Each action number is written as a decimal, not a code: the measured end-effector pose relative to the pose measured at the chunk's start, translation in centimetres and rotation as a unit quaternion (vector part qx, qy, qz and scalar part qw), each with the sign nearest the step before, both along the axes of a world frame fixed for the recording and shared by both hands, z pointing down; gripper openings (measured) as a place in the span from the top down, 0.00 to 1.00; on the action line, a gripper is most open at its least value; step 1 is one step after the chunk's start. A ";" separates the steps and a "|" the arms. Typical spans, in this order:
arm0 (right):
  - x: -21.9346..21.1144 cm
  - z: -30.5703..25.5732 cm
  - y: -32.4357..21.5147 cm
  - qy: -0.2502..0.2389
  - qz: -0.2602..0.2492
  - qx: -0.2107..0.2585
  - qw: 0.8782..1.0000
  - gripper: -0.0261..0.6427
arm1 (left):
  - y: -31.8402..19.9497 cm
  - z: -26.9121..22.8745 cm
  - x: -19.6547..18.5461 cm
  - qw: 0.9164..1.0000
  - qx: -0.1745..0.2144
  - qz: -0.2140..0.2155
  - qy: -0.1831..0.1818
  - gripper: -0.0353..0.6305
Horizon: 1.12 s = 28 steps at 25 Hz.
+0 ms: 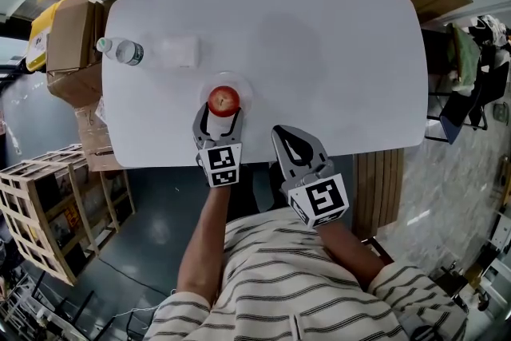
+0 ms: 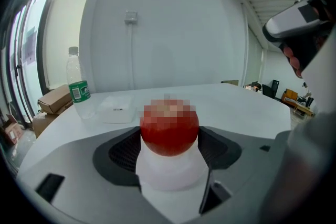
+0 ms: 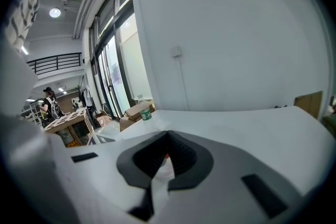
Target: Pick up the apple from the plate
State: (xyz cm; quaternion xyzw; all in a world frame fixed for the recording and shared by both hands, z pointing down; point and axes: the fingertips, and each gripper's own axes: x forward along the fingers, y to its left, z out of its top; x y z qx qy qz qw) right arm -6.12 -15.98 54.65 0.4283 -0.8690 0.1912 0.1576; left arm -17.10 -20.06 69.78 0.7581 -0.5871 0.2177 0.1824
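Note:
A red apple [image 1: 223, 101] sits on a small clear plate [image 1: 242, 89] near the front edge of the white table [image 1: 319, 52]. My left gripper [image 1: 218, 114] reaches in from the near side, one jaw on each flank of the fruit. In the left gripper view the apple [image 2: 169, 131] fills the gap between the dark pads [image 2: 122, 150], which press against both its sides, and the plate [image 2: 170, 176] lies under it. My right gripper [image 1: 289, 140] hovers at the table's near edge, to the right of the plate, shut and empty [image 3: 167, 153].
A water bottle [image 1: 120, 51] and a flat white box [image 1: 182, 51] stand at the table's back left. Cardboard boxes [image 1: 68, 44] and a wooden crate [image 1: 48, 212] sit on the floor to the left. Chairs with clothing [image 1: 471, 84] stand at the right.

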 end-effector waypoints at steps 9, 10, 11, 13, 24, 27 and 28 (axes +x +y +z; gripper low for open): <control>-0.3 -1.8 0.4 -0.010 0.000 0.023 1.000 0.94 | 0.8 -4.8 -1.0 0.999 0.029 -0.027 0.001 0.42; -0.3 -2.0 0.4 -0.012 0.000 0.027 1.000 0.94 | 1.0 -5.4 -1.0 0.999 0.033 -0.030 0.000 0.42; -0.3 -2.3 0.4 -0.014 0.000 0.030 0.999 0.94 | 1.2 -6.0 -1.1 0.999 0.036 -0.033 0.000 0.42; -0.3 -2.9 0.3 -0.018 0.000 0.035 0.999 0.94 | 1.5 -7.2 -1.1 0.998 0.043 -0.039 0.004 0.42; -0.9 -5.5 -0.7 -0.020 -0.003 0.069 0.997 0.94 | 1.4 -13.7 -1.6 0.995 0.076 -0.063 0.020 0.42; -1.1 -6.5 -1.1 -0.023 -0.004 0.080 0.997 0.94 | 1.5 -15.3 -1.6 0.994 0.082 -0.066 0.021 0.42; -1.1 -6.9 -1.2 -0.024 -0.004 0.083 0.996 0.94 | 1.5 -16.0 -1.6 0.994 0.083 -0.068 0.026 0.42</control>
